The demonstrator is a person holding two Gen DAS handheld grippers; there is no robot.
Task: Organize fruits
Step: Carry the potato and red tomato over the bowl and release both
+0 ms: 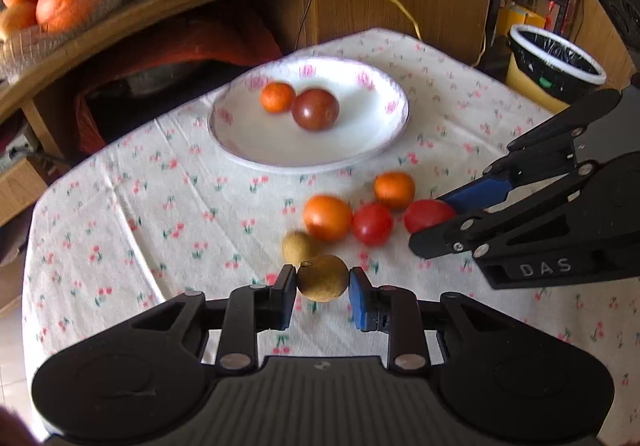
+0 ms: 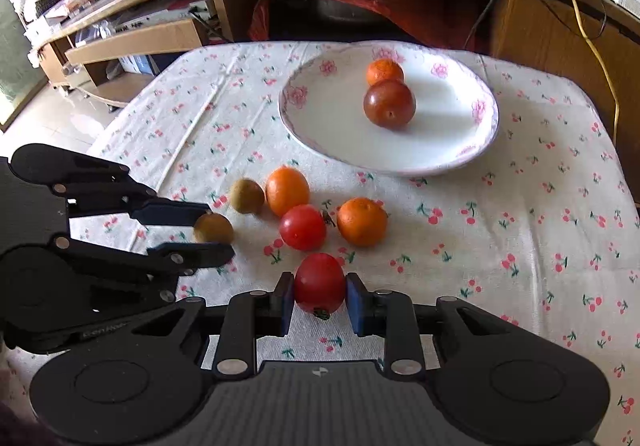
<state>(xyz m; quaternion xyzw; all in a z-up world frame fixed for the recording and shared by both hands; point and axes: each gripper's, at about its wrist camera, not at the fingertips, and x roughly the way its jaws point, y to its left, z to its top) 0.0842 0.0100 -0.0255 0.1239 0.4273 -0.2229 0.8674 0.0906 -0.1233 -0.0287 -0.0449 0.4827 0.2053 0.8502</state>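
Pickup is the step I judge to be in hand, on both sides at once. My left gripper (image 1: pixel 323 280) pinches a small brown fruit (image 1: pixel 323 278), dull and rough-skinned, perhaps a longan, just above the cherry-print cloth of the desk (image 1: pixel 132 206); a second brown fruit (image 1: pixel 297 246) lies just beyond it. To the right of those sit two small oranges (image 1: pixel 327 218) and a red tomato (image 1: pixel 373 224), bunched close together on the cloth. My right gripper (image 2: pixel 320 296) is clamped on another red tomato (image 2: pixel 320 282), glossy and smooth, stem end turned toward me, low over the cloth. Next, I think, both loads should be lifted clear of the cluster and carried forward to the white floral plate (image 1: pixel 240 150), which holds one small orange touching a dark red tomato. A soft tomato calls for a gentle squeeze, and the round fruit already there may roll if bumped.
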